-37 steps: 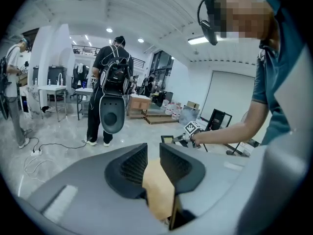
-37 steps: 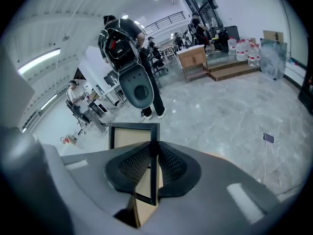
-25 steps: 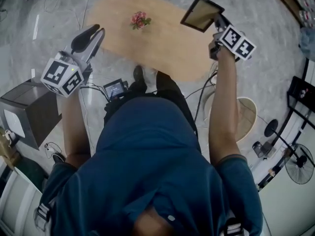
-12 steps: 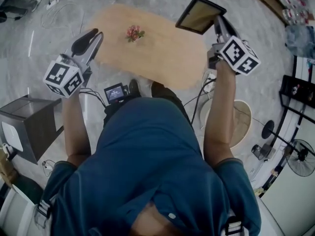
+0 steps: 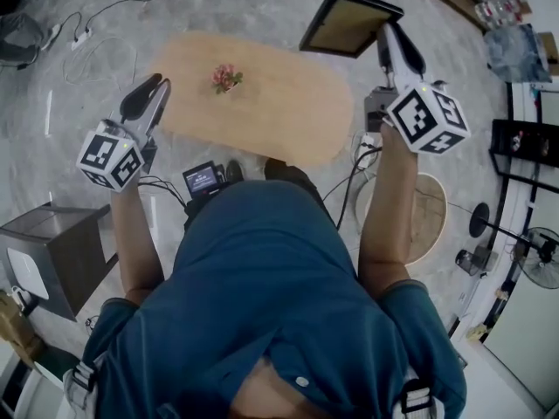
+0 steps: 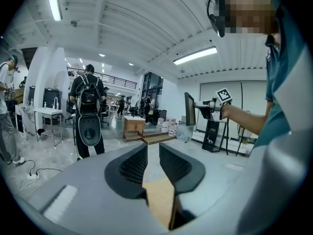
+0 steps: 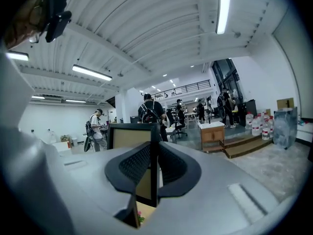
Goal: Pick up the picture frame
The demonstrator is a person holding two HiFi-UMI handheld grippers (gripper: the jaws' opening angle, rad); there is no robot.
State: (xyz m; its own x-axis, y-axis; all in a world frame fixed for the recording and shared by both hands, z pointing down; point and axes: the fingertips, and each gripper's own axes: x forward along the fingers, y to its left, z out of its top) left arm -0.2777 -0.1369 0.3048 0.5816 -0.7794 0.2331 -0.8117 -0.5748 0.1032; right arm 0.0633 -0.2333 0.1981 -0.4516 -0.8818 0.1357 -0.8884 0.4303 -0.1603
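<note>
Only close-up: right gripper [image 7: 154,150] on picture frame [image 7: 129,137]

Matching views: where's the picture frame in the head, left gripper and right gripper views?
Head view: picture frame at top, right of centre, in the right gripper.
Left gripper view: frame right of centre, edge-on, far off.
Right gripper view: frame at centre, clamped in the jaws.
Shared landmark: wooden table, tan below the jaws in both gripper views.
</note>
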